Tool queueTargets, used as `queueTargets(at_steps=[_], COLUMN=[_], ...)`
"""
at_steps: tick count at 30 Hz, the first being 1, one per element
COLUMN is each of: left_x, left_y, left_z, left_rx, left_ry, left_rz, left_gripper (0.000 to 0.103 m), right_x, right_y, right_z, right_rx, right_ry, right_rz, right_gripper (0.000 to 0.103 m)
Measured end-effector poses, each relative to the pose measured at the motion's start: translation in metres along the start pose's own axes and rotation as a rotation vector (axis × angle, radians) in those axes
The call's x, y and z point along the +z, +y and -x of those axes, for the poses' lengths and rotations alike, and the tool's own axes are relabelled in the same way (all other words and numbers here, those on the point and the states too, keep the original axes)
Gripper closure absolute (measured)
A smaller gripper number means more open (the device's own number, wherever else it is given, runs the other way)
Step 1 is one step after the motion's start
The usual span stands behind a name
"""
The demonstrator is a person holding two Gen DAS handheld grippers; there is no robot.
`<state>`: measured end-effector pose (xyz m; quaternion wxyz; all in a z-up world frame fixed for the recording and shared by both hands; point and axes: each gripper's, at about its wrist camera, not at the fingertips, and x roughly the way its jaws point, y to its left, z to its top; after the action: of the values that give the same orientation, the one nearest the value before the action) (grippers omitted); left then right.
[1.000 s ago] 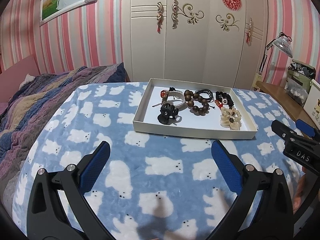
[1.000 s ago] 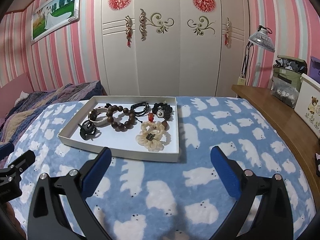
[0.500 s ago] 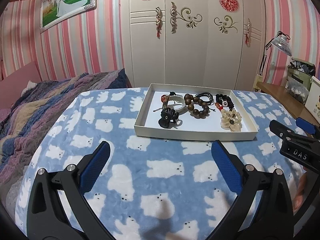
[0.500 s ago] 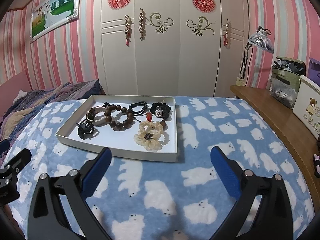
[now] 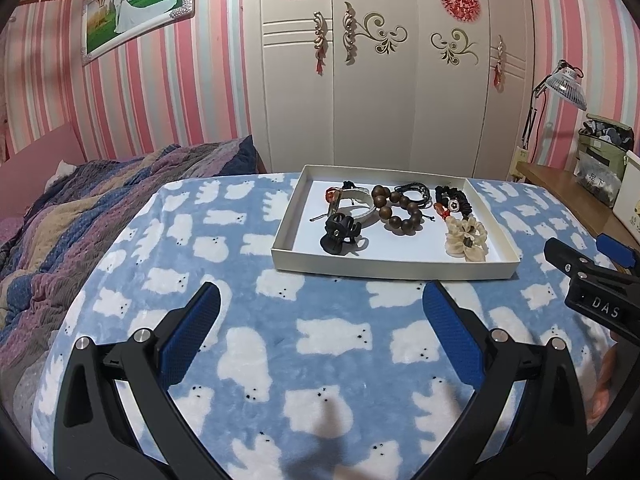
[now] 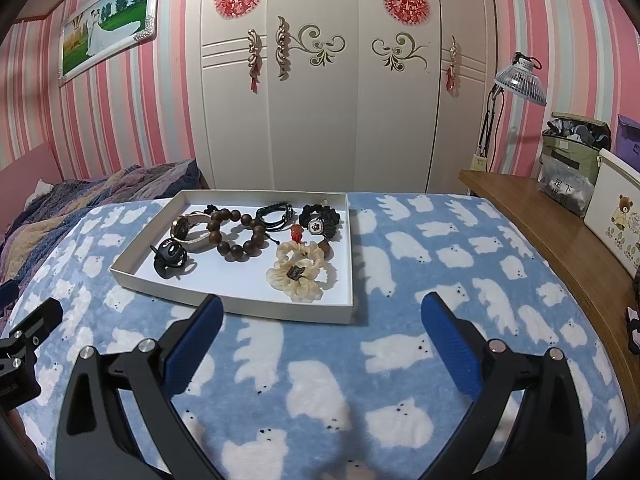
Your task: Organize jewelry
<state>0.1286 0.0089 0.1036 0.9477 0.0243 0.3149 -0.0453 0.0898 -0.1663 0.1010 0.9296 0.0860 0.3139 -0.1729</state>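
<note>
A shallow white tray [image 5: 392,270] [image 6: 240,302] lies on a blue blanket with white bears. Inside it are a black claw clip [image 5: 340,234] [image 6: 170,258], a brown wooden bead bracelet [image 5: 398,212] [image 6: 236,234], a cream scrunchie [image 5: 466,238] [image 6: 298,274], a black scrunchie [image 5: 454,202] [image 6: 320,220], black cords [image 6: 276,214] and a watch [image 5: 352,200] [image 6: 188,230]. My left gripper [image 5: 320,308] hovers open in front of the tray, nothing between its fingers. My right gripper [image 6: 318,316] is open too, just short of the tray's near right corner.
A rumpled striped quilt [image 5: 80,208] is on the left. A wooden desk [image 6: 560,240] with a bag, a box and a lamp [image 6: 520,80] runs along the right. White wardrobe doors [image 5: 372,80] stand behind. The right gripper's body [image 5: 592,280] shows at the left view's right edge.
Both grippers have drawn back and lifted a little, so the tray sits slightly farther away and more of the wall shows. Both stay open; the jewelry has not moved.
</note>
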Motion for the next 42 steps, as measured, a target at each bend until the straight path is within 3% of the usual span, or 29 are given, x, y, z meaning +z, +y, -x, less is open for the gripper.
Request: queueTargets(at_steps=[42], left_x=[0.0001], left_y=[0.0007], left_z=[-0.0005], left_rx=[0.001], left_ry=[0.002], left_rz=[0.001], left_gripper=[0.003], right_x=[-0.0014], right_y=[-0.0022], right_z=[-0.0021], right_rx=[-0.002], right_ry=[0.005], right_rz=[0.004], right_gripper=[0.004])
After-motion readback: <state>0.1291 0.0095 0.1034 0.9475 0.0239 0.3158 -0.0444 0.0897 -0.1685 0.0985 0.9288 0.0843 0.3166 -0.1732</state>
